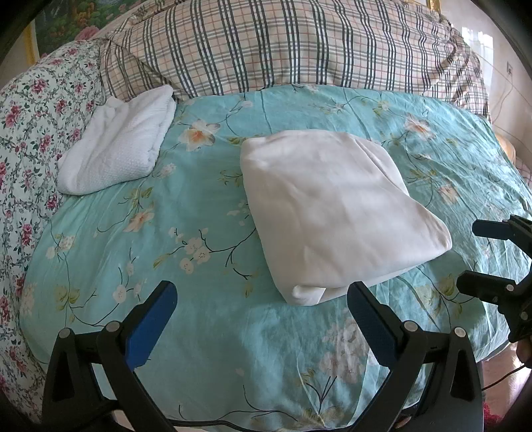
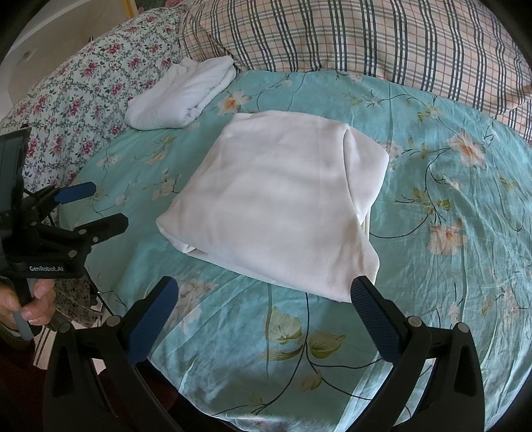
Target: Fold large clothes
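I log: folded white garment (image 1: 335, 212) at bed (image 1: 206, 332) centre; towel (image 1: 119, 153) at ten o'clock. Left gripper (image 1: 261, 299) — "GenRobot.AI" — and right gripper (image 2: 264, 295) both spread, empty.

Bed (image 1: 232, 349) fills both views, covered in a teal floral sheet (image 2: 432, 299), wrinkled. Along the far edge: plaid pillow (image 1: 282, 43) in beige/navy. Far-left corner: second pillow or quilt in a small pink-rose print (image 1: 36, 109). Behind it, a gilt-framed flower painting (image 1: 76, 20), probably on the wall. Pale wall (image 1: 508, 83) at right with a wall socket and cable. Soft daylight, no hard shadows. Floor barely visible, can't tell material.
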`<state>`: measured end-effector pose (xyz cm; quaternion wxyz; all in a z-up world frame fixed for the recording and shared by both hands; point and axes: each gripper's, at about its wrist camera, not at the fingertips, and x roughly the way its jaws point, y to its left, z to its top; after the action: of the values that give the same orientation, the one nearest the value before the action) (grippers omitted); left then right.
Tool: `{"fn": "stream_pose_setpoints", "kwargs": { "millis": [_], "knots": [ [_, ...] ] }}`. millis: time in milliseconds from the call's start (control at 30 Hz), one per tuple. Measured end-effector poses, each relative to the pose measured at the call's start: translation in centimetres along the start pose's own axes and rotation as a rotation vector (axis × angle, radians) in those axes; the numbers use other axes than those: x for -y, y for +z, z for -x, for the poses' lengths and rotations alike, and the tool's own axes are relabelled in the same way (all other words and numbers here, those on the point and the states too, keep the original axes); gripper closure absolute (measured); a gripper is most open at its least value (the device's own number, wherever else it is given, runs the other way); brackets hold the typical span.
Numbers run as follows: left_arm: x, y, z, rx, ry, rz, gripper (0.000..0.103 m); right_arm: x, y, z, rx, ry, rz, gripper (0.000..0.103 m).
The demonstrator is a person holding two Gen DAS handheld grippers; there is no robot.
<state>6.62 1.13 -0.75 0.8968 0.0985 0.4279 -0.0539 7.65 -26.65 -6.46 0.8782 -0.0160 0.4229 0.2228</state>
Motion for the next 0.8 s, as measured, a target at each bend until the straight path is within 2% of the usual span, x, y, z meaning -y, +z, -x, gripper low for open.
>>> {"fn": "stream_pose_setpoints", "kwargs": {
  "millis": [800],
  "knots": [
    [-0.2,0.7,0.0,0.008,-0.008,0.000,0.001,0.3,1.2,0.3,0.010,0.006,0.013,0.000]
  ]
}}
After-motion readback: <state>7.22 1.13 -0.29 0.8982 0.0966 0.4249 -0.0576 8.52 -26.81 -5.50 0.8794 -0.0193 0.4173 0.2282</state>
